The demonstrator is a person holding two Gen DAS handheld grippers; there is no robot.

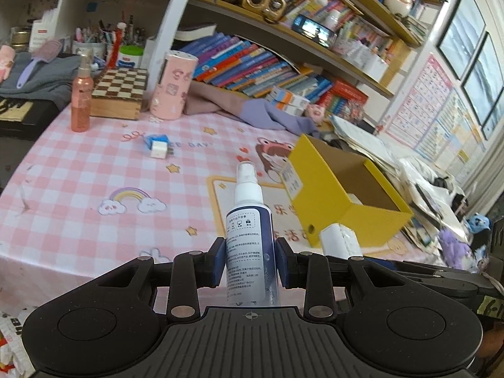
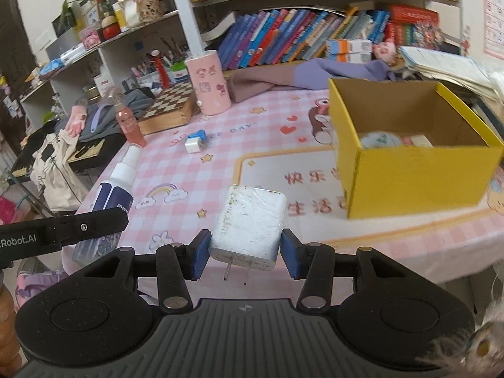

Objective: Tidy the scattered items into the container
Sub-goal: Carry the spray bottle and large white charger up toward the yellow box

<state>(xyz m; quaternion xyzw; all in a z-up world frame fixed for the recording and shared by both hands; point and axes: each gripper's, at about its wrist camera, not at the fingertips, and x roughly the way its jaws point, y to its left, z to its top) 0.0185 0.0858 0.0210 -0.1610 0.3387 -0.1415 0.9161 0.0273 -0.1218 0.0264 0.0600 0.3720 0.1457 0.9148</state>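
Tilted downward over the pink checked tablecloth (image 1: pixel 78 189), the left gripper (image 1: pixel 251 260) clamps a white spray bottle (image 1: pixel 250 220). The right gripper (image 2: pixel 242 256) pinches a white charger (image 2: pixel 250 223), prongs toward the camera. The yellow box (image 2: pixel 419 176) sits at right, its contents mostly hidden by its walls.

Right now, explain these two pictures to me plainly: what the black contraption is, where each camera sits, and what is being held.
A person holds two hand-held grippers; each carries a camera looking along its fingers. In the left view, the left gripper clamps a white-and-navy plastic spray bottle. In the right view, the right gripper holds a white plastic plug-in charger, prongs toward the camera. On the pink checked tablecloth stand an open yellow cardboard box, already holding things, and a small blue-and-white adapter.
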